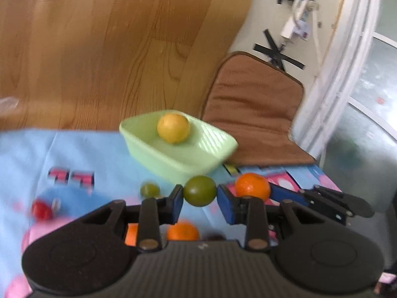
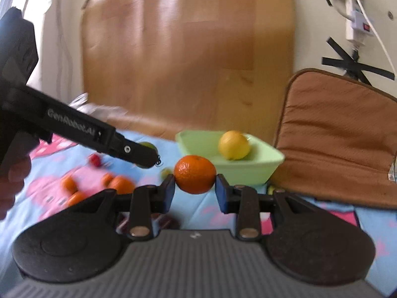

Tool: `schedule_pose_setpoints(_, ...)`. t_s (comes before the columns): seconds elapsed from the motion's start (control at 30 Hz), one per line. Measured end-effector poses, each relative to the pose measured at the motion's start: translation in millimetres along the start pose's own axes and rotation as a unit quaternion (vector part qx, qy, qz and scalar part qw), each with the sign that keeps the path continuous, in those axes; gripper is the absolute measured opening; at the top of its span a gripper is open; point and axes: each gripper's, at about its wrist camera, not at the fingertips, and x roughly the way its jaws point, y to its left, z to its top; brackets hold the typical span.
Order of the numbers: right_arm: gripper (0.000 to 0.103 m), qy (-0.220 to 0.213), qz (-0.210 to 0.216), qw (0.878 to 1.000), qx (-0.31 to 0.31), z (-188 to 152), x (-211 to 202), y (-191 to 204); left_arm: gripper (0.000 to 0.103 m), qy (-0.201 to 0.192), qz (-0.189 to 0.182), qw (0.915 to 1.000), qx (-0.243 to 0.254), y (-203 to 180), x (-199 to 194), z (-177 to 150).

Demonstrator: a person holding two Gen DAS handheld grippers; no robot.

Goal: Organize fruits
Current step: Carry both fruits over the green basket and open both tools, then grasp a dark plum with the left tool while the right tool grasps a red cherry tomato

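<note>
**Both grippers hold fruit before the green dish**

The left gripper [image 1: 200, 196] pinches a round green fruit [image 1: 199, 190] tightly; the right gripper [image 2: 194, 187] clamps a small orange mandarin [image 2: 194, 174]. Beyond them a pale green plastic dish [image 1: 158, 154] holds a round yellow fruit [image 1: 173, 128].

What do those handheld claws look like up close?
Each claw, the left claw and the right claw, has black linkage arms with brass-coloured pivots, two round black discs on a ribbed grey body, and blue pads on its fingers. The left one's black side carries pale lettering.
</note>
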Motion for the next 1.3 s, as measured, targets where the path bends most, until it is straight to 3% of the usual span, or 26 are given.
schedule_pose_setpoints(0.17,0.038,0.0,-0.021,0.999,-0.031,8,44,-11,0.03,0.016,0.013,0.9998,-0.008,10,61,36)
schedule_pose_setpoints(0.3,0.038,-0.015,-0.051,0.996,-0.074,2,62,-1,0.03,0.03,0.031,0.999,-0.009,18,96,46)
schedule_pose_setpoints(0.53,0.033,-0.026,-0.054,0.995,-0.081,2,61,1,0.03,0.037,0.037,0.9984,-0.021,29,109,45)
schedule_pose_setpoints(0.63,0.031,-0.009,-0.045,0.997,-0.058,12,66,-6,0.03,0.043,0.045,0.9979,-0.016,27,112,51)
schedule_pose_setpoints(0.7,0.032,0.028,-0.025,0.998,-0.05,19,80,-11,0.032,0.046,0.057,0.9973,-0.01,25,113,53)
schedule_pose_setpoints(0.73,0.032,0.031,-0.036,0.998,-0.046,21,84,-14,0.033,0.047,0.064,0.9968,-0.009,24,113,53)
schedule_pose_setpoints(0.93,0.032,0.028,-0.058,0.997,-0.03,25,65,-19,0.035,0.026,0.045,0.9984,-0.021,20,76,47)
schedule_pose_setpoints(1.07,0.032,0.032,-0.009,0.999,0.018,26,31,-29,0.036,0.019,0.024,0.9993,-0.02,17,36,33)
schedule_pose_setpoints(1.2,0.032,0.058,0.047,0.991,0.107,15,-3,-47,0.036,0.012,-0.009,0.9995,-0.029,17,-10,5)
schedule_pose_setpoints(1.3,0.031,0.07,0.076,0.987,0.122,-5,-28,-35,0.036,0.006,-0.026,0.9992,-0.031,18,-44,-23)
